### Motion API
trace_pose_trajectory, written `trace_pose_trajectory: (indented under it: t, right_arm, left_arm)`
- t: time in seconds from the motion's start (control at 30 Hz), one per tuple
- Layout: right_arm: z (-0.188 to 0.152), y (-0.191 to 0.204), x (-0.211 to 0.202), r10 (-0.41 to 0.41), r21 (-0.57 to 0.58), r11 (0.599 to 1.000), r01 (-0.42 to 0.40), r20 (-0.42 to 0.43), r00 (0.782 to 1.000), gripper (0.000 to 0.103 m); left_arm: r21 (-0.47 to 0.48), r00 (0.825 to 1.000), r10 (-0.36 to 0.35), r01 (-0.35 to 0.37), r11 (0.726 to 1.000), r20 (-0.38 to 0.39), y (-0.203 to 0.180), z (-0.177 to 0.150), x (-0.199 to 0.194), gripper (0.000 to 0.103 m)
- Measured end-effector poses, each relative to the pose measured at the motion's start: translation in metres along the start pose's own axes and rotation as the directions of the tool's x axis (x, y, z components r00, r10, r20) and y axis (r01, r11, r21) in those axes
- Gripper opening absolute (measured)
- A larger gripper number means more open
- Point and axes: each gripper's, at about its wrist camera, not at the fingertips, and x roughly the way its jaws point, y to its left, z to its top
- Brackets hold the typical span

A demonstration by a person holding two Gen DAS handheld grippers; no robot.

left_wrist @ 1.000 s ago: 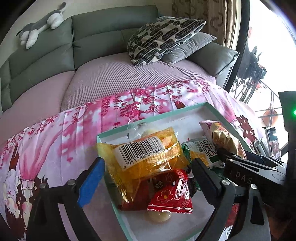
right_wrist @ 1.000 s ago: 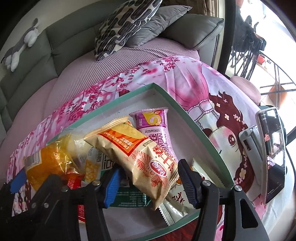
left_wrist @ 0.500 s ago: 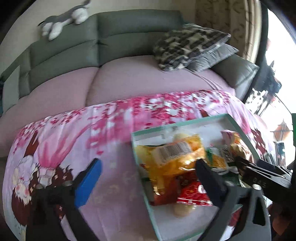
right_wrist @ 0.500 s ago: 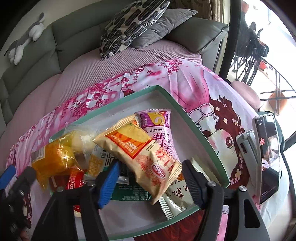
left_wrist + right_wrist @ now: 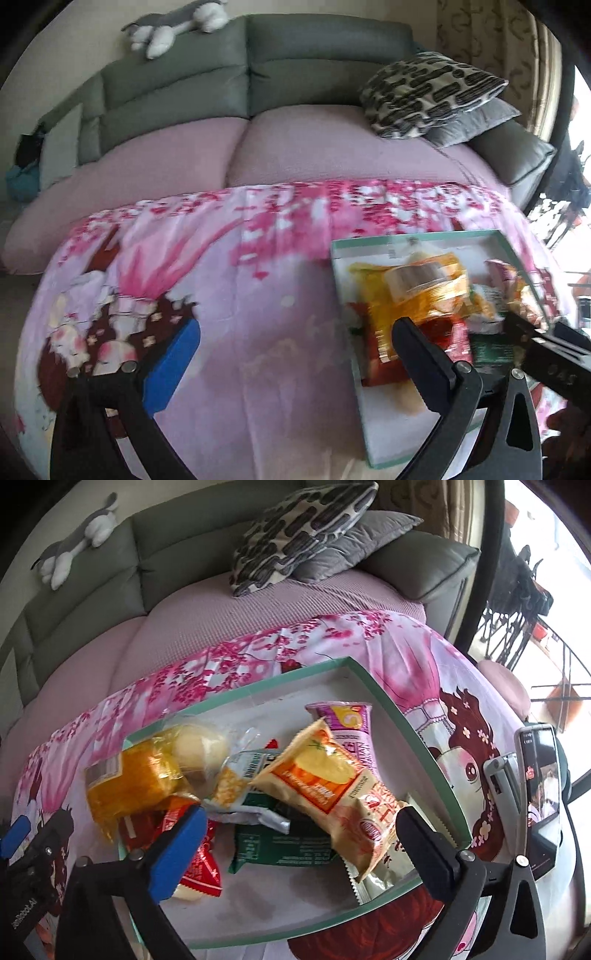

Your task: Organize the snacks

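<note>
A shallow green-rimmed white tray [image 5: 413, 734] lies on a pink blossom-print cloth [image 5: 417, 653]. In it lie a yellow packet [image 5: 129, 786], a red packet [image 5: 201, 867], a dark green packet [image 5: 277, 845], an orange-and-cream chip bag [image 5: 332, 786] and a purple packet [image 5: 351, 723]. My right gripper [image 5: 299, 845] is open and empty, just above the tray's near half. My left gripper [image 5: 295, 358] is open and empty over the bare cloth [image 5: 258, 332], left of the tray [image 5: 369, 435]; its right finger overlaps the tray's left side. The yellow packet [image 5: 417, 295] shows there, blurred.
A grey-green sofa [image 5: 295, 55] with a mauve seat cover stands behind, with patterned and grey cushions [image 5: 428, 92] and a plush cat [image 5: 173, 26] on the backrest. A phone on a stand [image 5: 539, 797] sits right of the tray. A window and railing lie at the far right.
My left gripper has swung left, from over the snacks in the tray to over the bare cloth. My right gripper has pulled back and up slightly. The snacks have not moved.
</note>
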Motion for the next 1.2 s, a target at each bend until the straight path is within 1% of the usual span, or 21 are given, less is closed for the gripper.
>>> trace_pose_trajectory:
  t: [0.1, 0.17, 0.3, 0.5, 0.73, 0.9, 1.03, 1.2]
  right_arm:
    - [-0.002, 0.005, -0.005, 0.017, -0.011, 1.000, -0.017, 0.013, 1.000, 0.103]
    - [-0.006, 0.009, -0.010, 0.022, -0.026, 0.999, -0.021, 0.028, 0.999, 0.103]
    - [-0.019, 0.015, -0.016, 0.011, -0.060, 0.998, -0.008, 0.036, 0.999, 0.103]
    - [-0.048, 0.020, -0.027, 0.015, -0.105, 0.994, -0.012, 0.028, 0.999, 0.103]
    - [-0.083, 0.031, -0.033, 0.023, -0.174, 0.985, -0.023, -0.003, 1.000, 0.103]
    - [-0.092, 0.036, -0.035, 0.023, -0.192, 0.981, -0.024, -0.010, 1.000, 0.103]
    - [-0.092, 0.038, -0.039, 0.028, -0.194, 0.981, -0.025, 0.011, 1.000, 0.103]
    - [-0.090, 0.040, -0.039, 0.034, -0.192, 0.981, -0.031, 0.015, 0.999, 0.103]
  left_arm:
    - [-0.003, 0.994, 0.113, -0.113, 0.994, 0.012, 0.007, -0.006, -0.006, 0.103]
    - [-0.031, 0.990, 0.142, -0.142, 0.989, 0.008, 0.016, -0.011, -0.009, 0.103]
    - [-0.077, 0.991, 0.130, -0.132, 0.988, -0.032, 0.035, -0.025, -0.012, 0.103]
    - [-0.064, 0.986, 0.153, -0.158, 0.985, -0.072, 0.052, -0.056, -0.024, 0.103]
    - [-0.043, 0.987, 0.141, -0.144, 0.989, -0.074, 0.056, -0.082, -0.043, 0.103]
    - [-0.026, 0.987, 0.135, -0.137, 0.990, -0.082, 0.054, -0.088, -0.046, 0.103]
    - [-0.015, 0.987, 0.132, -0.134, 0.991, -0.094, 0.054, -0.089, -0.044, 0.103]
    - [-0.008, 0.985, 0.132, -0.134, 0.991, -0.115, 0.054, -0.090, -0.038, 0.103]
